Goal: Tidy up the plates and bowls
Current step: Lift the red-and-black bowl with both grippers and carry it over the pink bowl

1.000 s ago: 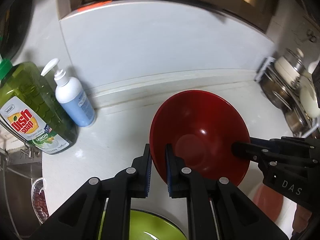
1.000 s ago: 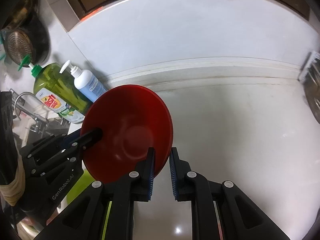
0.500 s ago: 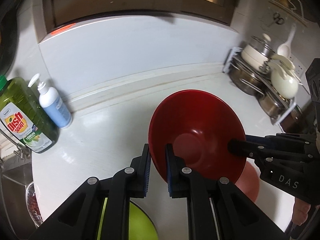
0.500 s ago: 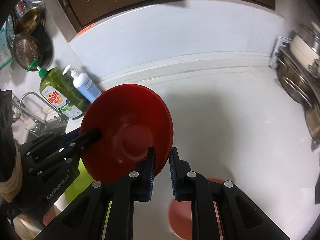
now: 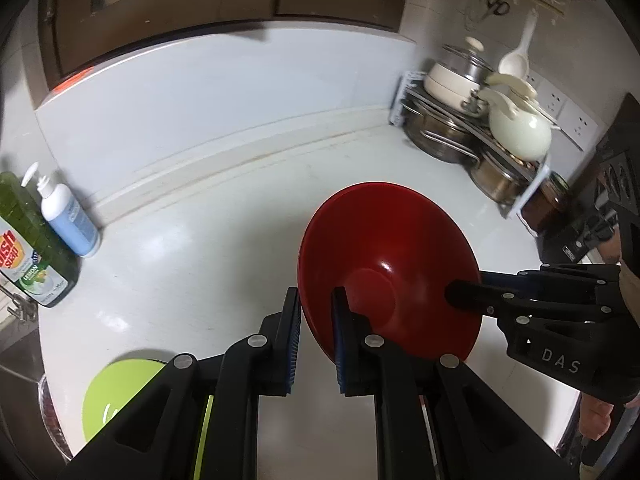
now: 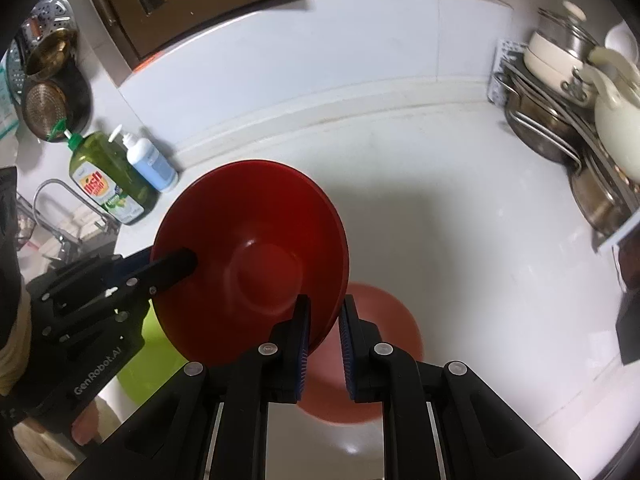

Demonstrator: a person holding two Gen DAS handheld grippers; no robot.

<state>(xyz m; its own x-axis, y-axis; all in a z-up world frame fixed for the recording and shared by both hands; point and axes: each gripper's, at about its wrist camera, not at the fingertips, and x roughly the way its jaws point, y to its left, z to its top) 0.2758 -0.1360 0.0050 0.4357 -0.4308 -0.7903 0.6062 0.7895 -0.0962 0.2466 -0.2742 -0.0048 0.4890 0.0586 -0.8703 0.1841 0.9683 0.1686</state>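
A red bowl (image 5: 384,264) hangs in the air above the white counter, gripped from both sides. My left gripper (image 5: 316,344) is shut on its near-left rim, and my right gripper (image 6: 323,338) is shut on the opposite rim of the red bowl (image 6: 248,256). In the left wrist view the right gripper's fingers (image 5: 468,294) reach over the bowl's right edge. A pink plate (image 6: 372,360) lies on the counter under the bowl. A green bowl (image 5: 120,396) sits at the lower left, partly hidden by my left gripper.
A green dish soap bottle (image 6: 106,178) and a blue-white pump bottle (image 6: 150,164) stand at the back left beside a sink tap (image 6: 60,200). A rack of pots and a cream kettle (image 5: 516,132) fills the right corner. A dark jar (image 5: 546,204) stands by the rack.
Both grippers have lifted the red bowl higher and drawn back, so more of the counter, the pot rack, the pink plate and the green bowl show.
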